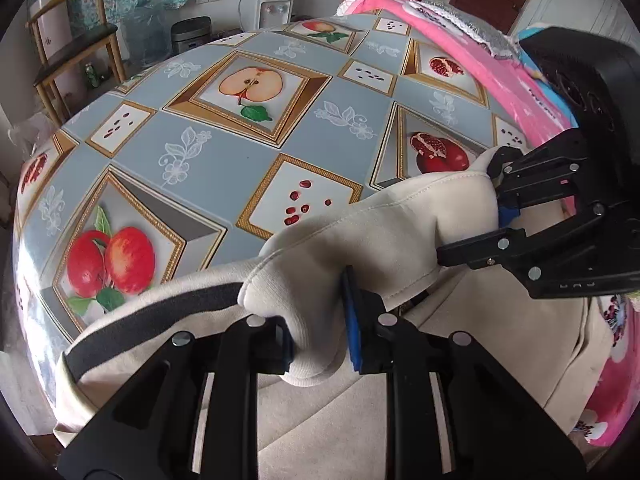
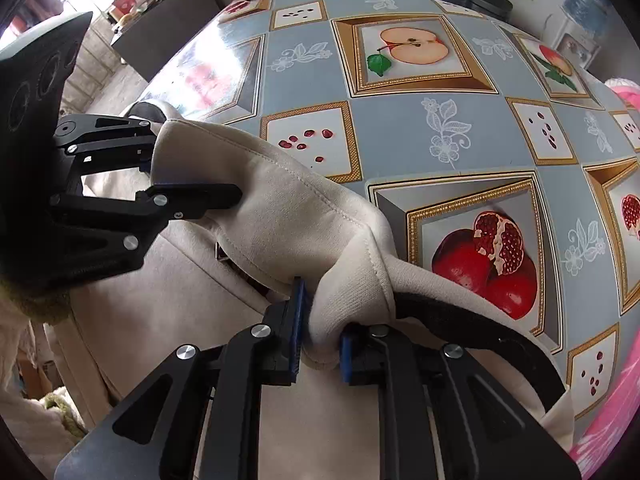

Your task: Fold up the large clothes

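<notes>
Here, one cream garment, two hand-held grippers.

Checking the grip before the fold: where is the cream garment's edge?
In both wrist views the cream garment bunches at the tablecloth's near edge, pinched between left gripper and right gripper.

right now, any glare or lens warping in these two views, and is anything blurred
Left wrist view: heavy fisheye bulge, the tablecloth curves like a dome; a washed-out sheen at its left edge; cream garment sharp. Right wrist view: same bulge, window glare on the tablecloth's upper left; no motion blur.
</notes>
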Motion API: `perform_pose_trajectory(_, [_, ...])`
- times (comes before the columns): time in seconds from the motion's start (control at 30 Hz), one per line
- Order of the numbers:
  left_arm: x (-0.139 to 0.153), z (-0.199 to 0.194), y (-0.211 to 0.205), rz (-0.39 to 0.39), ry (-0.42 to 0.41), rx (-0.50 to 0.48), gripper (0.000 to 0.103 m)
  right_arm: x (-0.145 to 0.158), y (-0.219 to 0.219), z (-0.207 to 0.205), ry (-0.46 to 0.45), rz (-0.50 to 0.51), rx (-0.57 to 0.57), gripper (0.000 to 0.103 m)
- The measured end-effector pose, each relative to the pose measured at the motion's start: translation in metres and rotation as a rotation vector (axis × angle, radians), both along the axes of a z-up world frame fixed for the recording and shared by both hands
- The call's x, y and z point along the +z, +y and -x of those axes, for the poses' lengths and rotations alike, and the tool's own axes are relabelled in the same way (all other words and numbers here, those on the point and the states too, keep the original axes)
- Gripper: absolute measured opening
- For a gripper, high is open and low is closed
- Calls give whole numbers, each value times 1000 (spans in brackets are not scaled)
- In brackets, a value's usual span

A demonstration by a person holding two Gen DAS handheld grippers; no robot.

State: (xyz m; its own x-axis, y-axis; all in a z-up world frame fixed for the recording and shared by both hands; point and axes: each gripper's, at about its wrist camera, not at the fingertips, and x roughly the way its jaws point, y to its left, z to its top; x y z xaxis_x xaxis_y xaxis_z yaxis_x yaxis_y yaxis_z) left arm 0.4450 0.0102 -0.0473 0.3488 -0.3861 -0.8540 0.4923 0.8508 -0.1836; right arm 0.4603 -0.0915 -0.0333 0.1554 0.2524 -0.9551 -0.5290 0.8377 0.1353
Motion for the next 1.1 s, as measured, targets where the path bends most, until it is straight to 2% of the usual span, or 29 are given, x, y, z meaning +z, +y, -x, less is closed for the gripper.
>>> perform_pose_trajectory(0.1, [-3,12,4,-23,2,-17,20,-2,-16,15,-27,-5,29,15])
perform_pose_trajectory(0.13, [-5,16,4,-36,-8,-28,20,-4,-19,17,-36,-1,28,21])
perform_pose_trajectory(0.23, [-6,18,4,-42,-14,-24,22,-6,-36,33,-78,-7,21,30])
perform_pose_trajectory(0.27, [-5,15,6,-33,4,-14,22,-5,-41,35,-75,4,0,40])
perform_pose_trajectory(0.3, [-6,14,6,-27,14,-8,23,-2,-50,37,-76,7,-24,45])
perform_pose_trajectory(0.4, [-6,16,6,-29,1,-15,23,22,-87,49,-96,-78,-114,48])
perform_pose_trajectory(0.5, [-5,19,4,-47,-18,-20,23,61,-113,63,-250,-102,-238,48])
perform_pose_trajectory(0.57, [-5,18,3,-51,-14,-16,23,83,-117,69,-331,-141,-278,48])
perform_pose_trajectory(0.63, [-4,18,3,-54,-12,-13,23,94,-106,68,-346,-248,-259,48])
perform_pose_trajectory(0.73, [-4,18,2,-57,-15,-4,23,80,-61,56,-298,-304,-160,46])
perform_pose_trajectory(0.77, [-4,19,2,-57,-17,2,23,67,-42,53,-272,-289,-114,35])
perform_pose_trajectory(0.87, [-2,20,5,-57,-30,34,28,24,-7,45,-191,-179,-51,17])
perform_pose_trajectory(0.93, [2,21,11,-60,-37,59,30,-4,-7,37,-141,-129,-72,15])
perform_pose_trajectory(1.03, [18,23,34,-17,-51,126,30,-6,-10,39,-146,-161,-78,15])
perform_pose_trajectory(1.1, [38,30,54,7,-122,182,29,-8,-8,39,-148,-153,-76,15])
